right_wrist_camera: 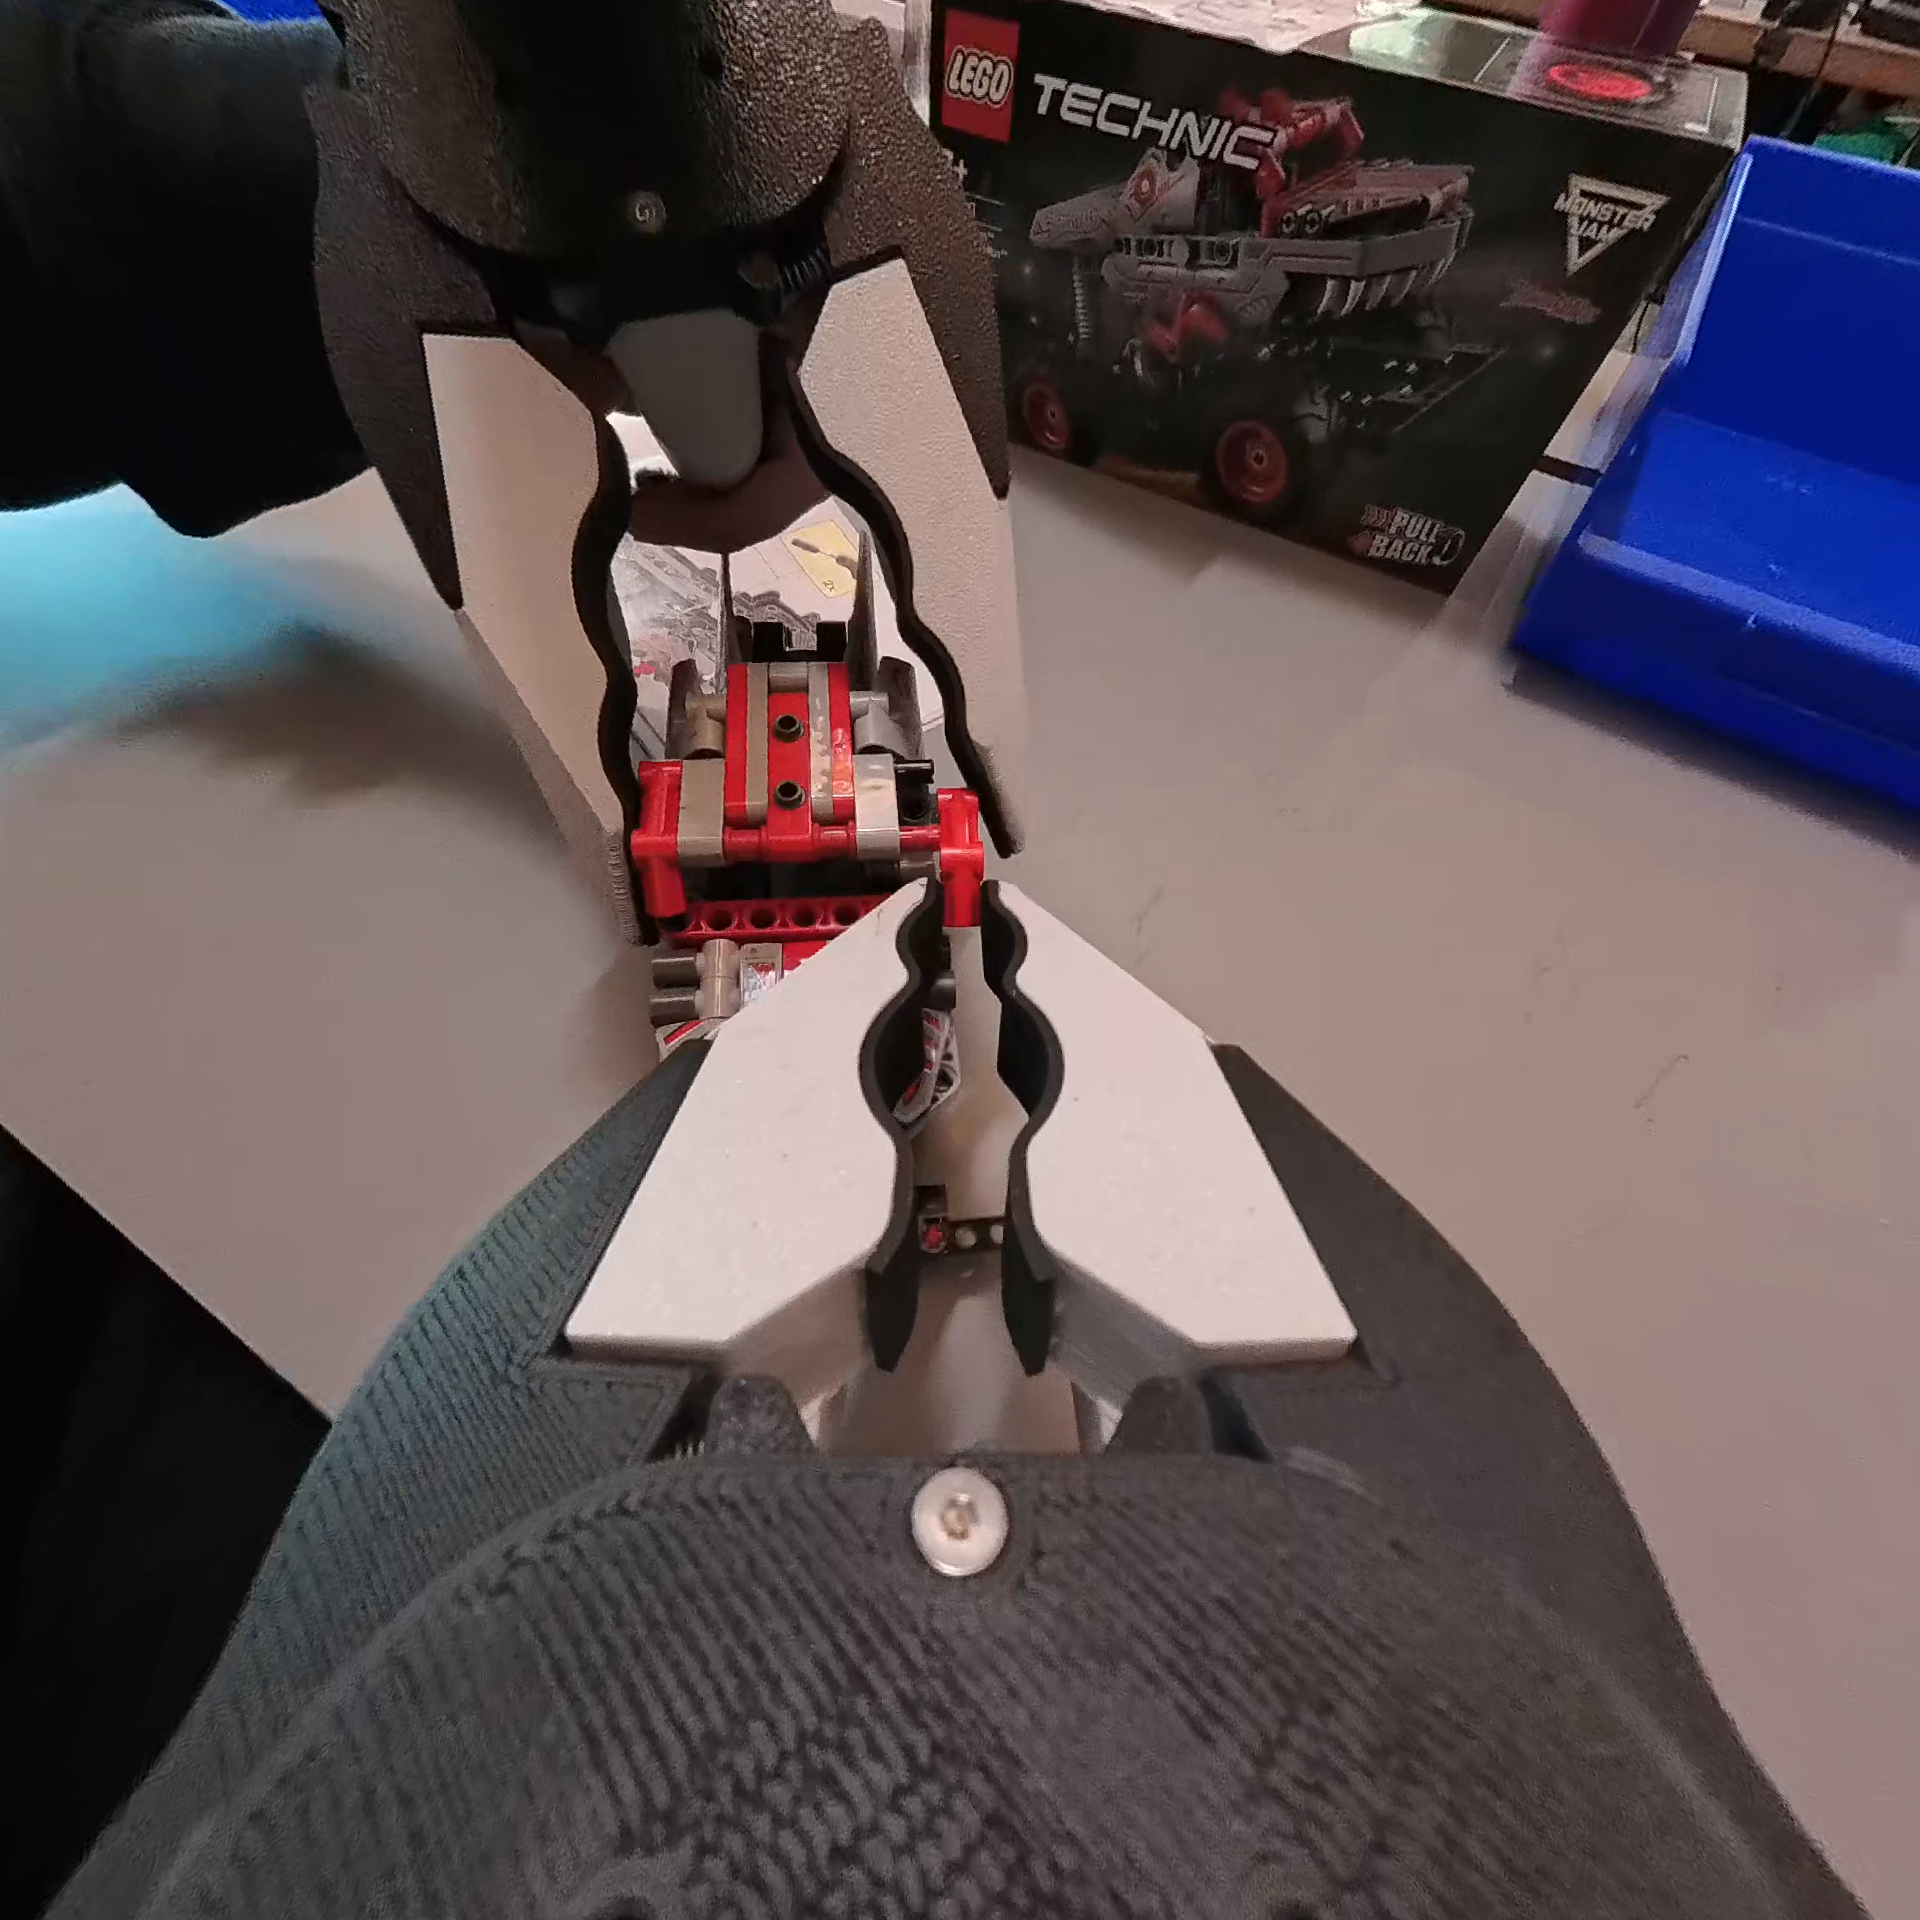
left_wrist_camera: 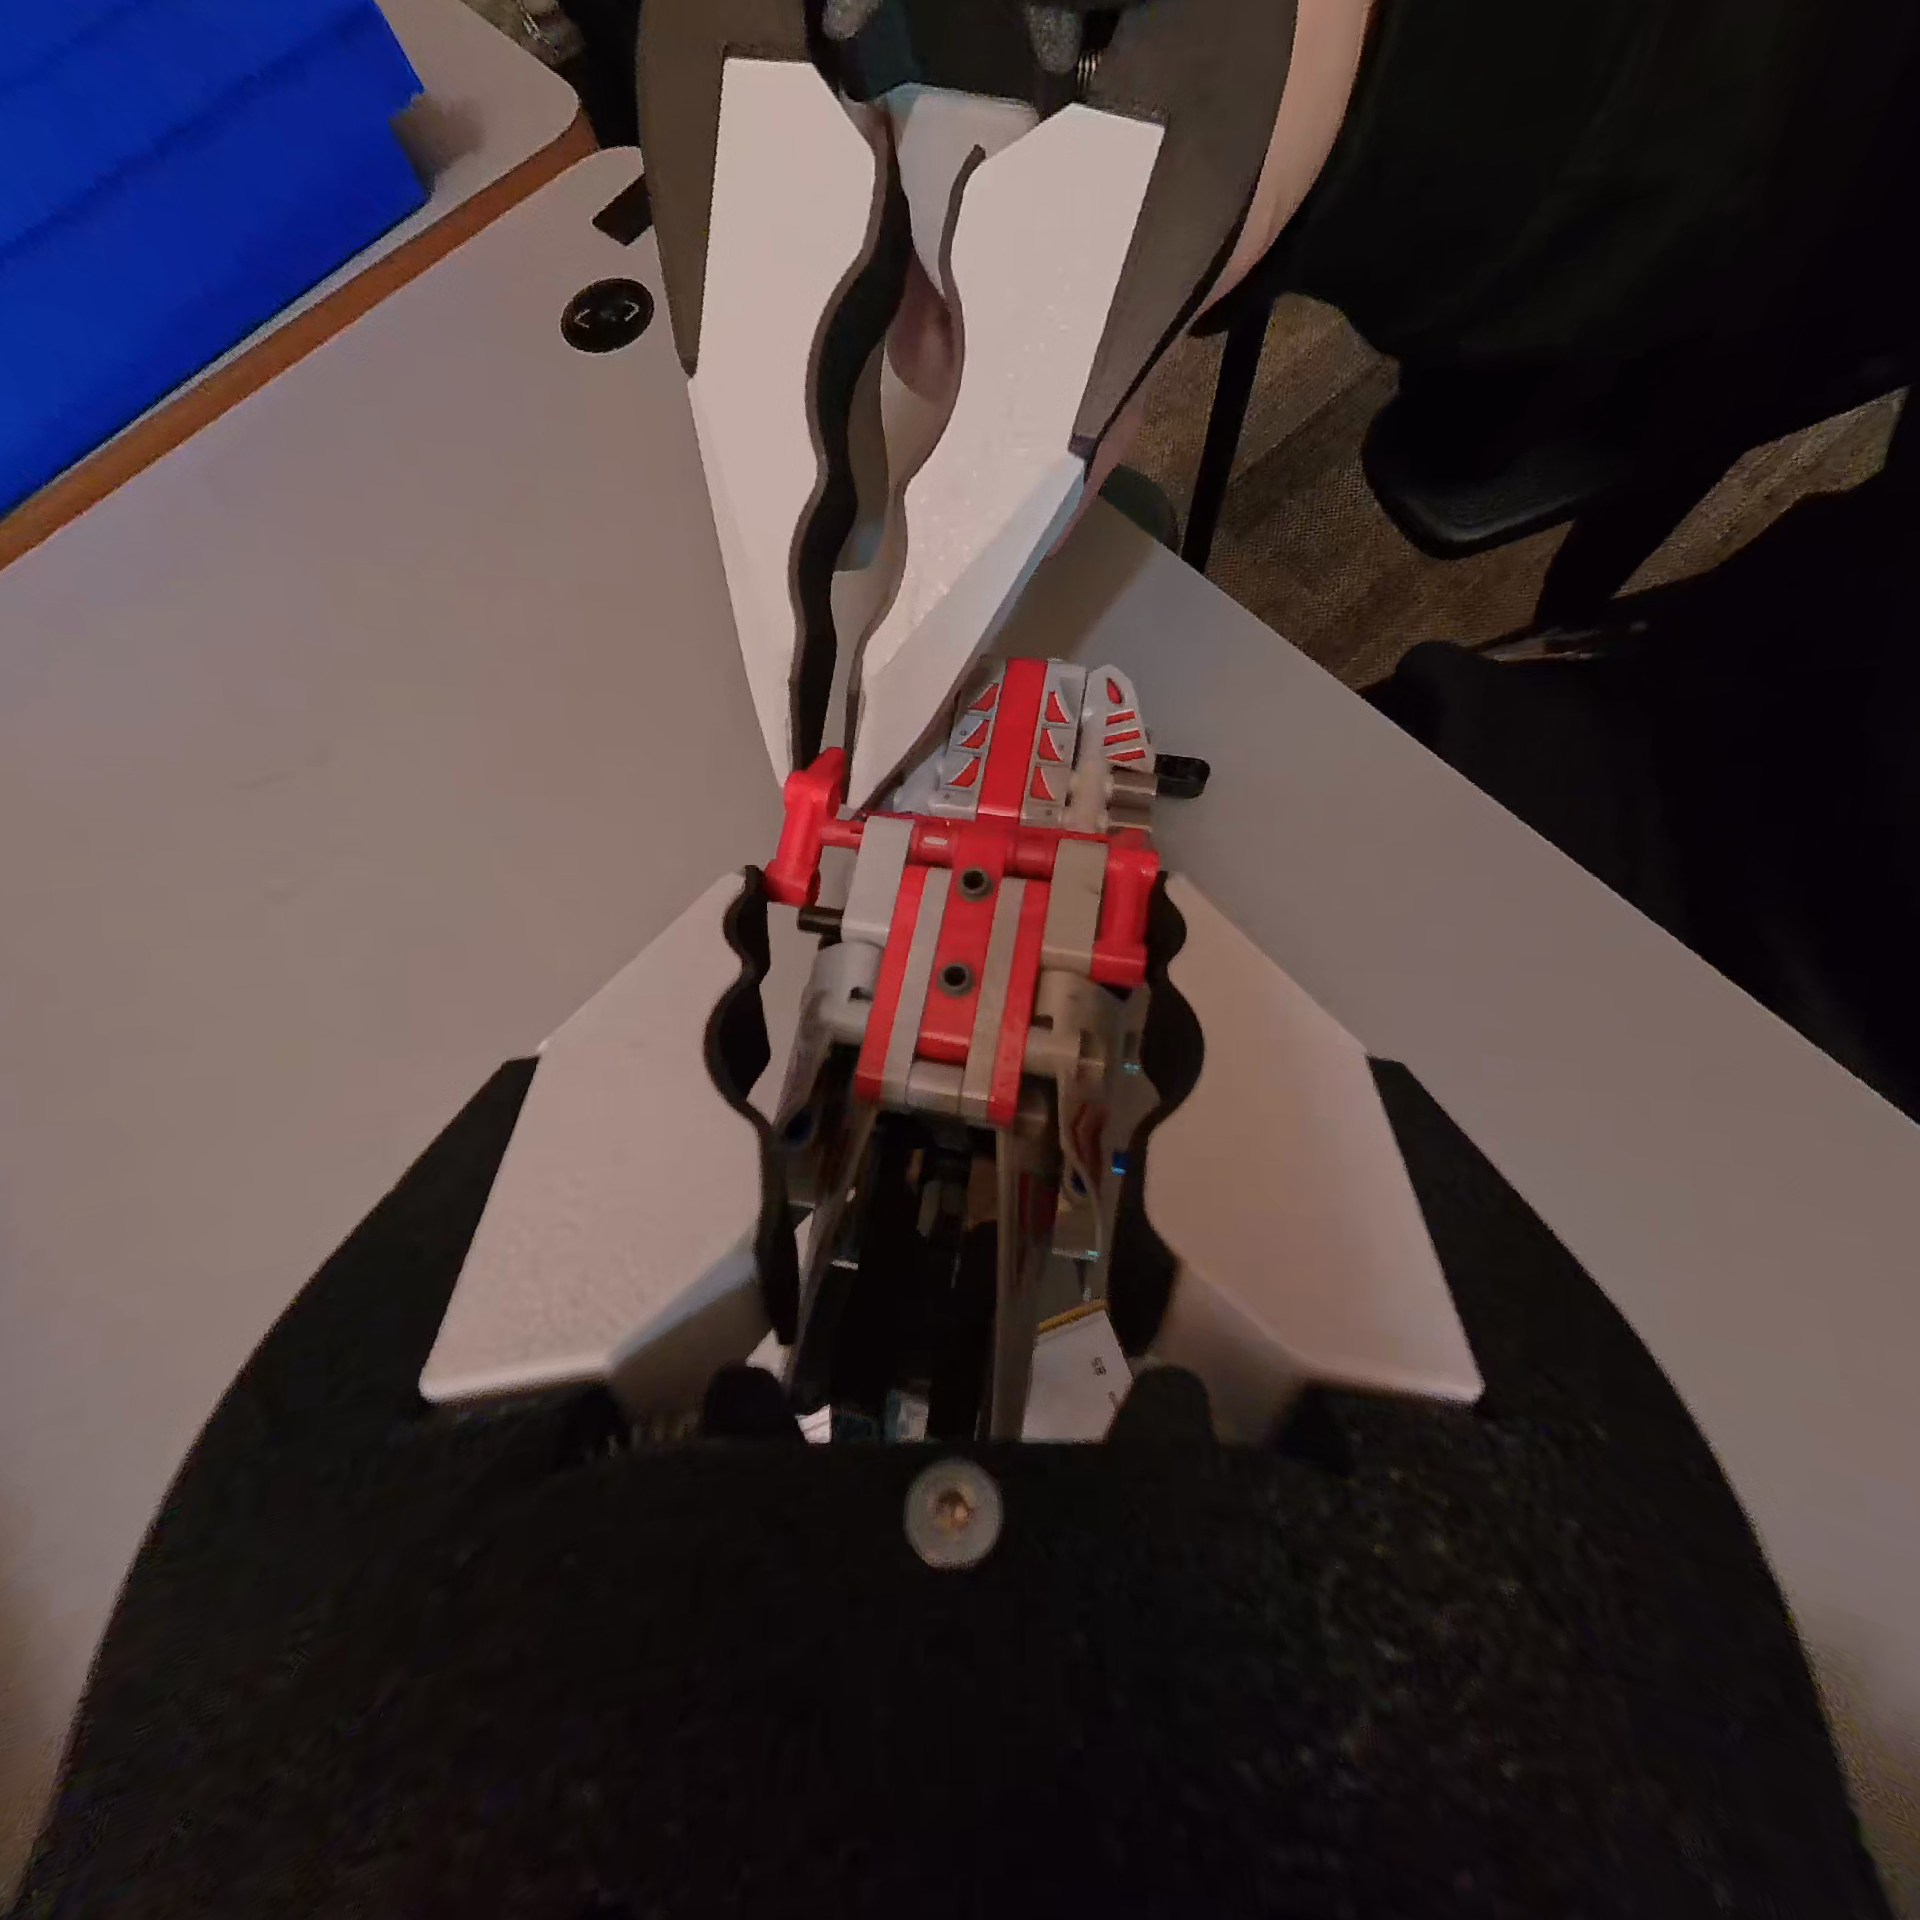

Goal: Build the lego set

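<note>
The lego model [right_wrist_camera: 800, 821] is held above the counter [right_wrist_camera: 1299, 831]; behind it stands the set box [right_wrist_camera: 1340, 312], with a bin [right_wrist_camera: 1756, 520] to the box's right.

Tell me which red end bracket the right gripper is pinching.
The red bracket at the right end of the model in the right wrist view: the right gripper closes on it; the opposite bracket sits clear.

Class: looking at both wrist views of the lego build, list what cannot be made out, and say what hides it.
- Underside of the lego model: left wrist view, hidden between the left gripper fingers.
- Red end piece: right wrist view, its lower part hidden by the right gripper.
- Blue bin: right wrist view, cut off by the edge.
</note>
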Action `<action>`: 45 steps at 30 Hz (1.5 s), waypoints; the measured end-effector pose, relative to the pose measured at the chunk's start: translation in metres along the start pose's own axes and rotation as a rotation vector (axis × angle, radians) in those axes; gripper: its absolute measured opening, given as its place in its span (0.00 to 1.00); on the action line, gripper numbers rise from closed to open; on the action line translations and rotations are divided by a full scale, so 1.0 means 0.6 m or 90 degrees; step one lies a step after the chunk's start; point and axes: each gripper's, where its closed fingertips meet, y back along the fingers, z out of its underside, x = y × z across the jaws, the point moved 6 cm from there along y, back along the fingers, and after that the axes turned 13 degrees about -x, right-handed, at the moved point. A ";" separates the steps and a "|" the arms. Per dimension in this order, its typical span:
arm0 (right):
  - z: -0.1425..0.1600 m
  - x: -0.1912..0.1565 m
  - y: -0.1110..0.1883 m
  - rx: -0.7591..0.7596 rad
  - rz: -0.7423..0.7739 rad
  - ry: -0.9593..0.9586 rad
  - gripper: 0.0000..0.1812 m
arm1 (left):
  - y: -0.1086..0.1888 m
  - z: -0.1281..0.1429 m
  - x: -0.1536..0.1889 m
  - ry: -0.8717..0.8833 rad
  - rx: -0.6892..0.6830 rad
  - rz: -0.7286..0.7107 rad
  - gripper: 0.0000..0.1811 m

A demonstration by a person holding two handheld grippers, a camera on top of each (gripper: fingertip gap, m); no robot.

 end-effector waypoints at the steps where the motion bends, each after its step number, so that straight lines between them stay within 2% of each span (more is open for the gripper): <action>1: 0.000 0.001 0.000 0.009 0.002 0.008 0.03 | 0.000 0.000 -0.001 0.000 0.001 -0.003 0.39; 9: 0.003 0.006 -0.009 0.055 0.028 0.051 0.03 | 0.003 0.003 -0.006 0.006 0.013 -0.017 0.39; 21: 0.000 0.004 -0.015 0.074 0.032 0.095 0.03 | 0.003 0.003 -0.005 0.009 0.027 -0.007 0.40; 29: 0.005 0.008 -0.016 0.102 -0.035 0.020 0.03 | 0.003 0.004 -0.006 0.015 0.032 0.000 0.40; 45: 0.009 0.013 -0.020 0.172 -0.102 -0.030 0.03 | 0.003 0.010 -0.006 0.030 0.024 0.014 0.39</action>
